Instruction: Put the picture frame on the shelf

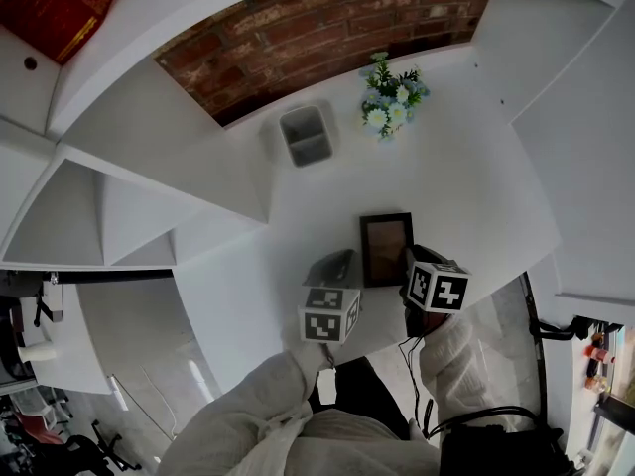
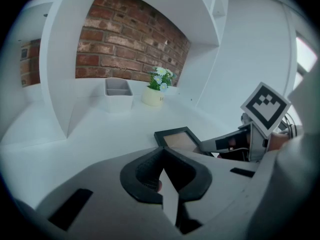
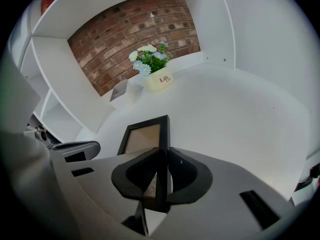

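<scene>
Two grippers sit low at the front of the white shelf surface (image 1: pixel 476 196). On the left gripper (image 1: pixel 339 263) the jaws are pressed together on nothing, parked aside, presumably to stay clear. Just right of it lies the picture frame (image 1: pixel 386 248), face up. The right gripper (image 1: pixel 408 263) is clamped on its right edge, likely the only graspable part for lifting.

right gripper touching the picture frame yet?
Touching. The right gripper view shows the right gripper with its jaws closed on the right edge of the picture frame; the dark edge runs straight between them with no gap.
</scene>
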`<state>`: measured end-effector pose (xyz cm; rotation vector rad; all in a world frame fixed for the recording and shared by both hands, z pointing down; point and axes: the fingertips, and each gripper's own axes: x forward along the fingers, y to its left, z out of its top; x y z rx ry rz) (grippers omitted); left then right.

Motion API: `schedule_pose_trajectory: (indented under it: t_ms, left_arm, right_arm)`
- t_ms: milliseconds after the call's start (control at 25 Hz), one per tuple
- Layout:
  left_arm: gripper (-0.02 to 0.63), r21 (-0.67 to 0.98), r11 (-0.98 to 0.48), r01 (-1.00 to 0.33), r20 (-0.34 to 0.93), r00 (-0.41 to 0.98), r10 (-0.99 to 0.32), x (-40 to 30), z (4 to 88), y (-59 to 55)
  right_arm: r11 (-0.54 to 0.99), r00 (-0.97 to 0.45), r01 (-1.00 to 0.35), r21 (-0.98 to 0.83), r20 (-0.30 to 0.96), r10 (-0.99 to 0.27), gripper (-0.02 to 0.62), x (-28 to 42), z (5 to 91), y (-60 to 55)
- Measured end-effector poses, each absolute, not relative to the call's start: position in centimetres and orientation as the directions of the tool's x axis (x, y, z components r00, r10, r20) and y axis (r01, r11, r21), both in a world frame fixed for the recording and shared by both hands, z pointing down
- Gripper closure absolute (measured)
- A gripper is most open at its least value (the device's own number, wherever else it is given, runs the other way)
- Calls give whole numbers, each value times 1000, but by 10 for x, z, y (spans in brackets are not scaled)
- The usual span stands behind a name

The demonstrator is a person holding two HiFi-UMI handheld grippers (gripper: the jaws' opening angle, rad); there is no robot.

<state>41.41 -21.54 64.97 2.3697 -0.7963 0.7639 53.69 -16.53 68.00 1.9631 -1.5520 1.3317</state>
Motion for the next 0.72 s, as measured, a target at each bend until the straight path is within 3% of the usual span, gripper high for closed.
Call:
schedule_pose_trajectory:
  t_ms: [720]
  left_arm:
    - [598,276,-628,-727,581,647,-494,319,612,-225]
  right_arm:
    - [-267,-47,-915,-302,738,-673,522,452,632,-179]
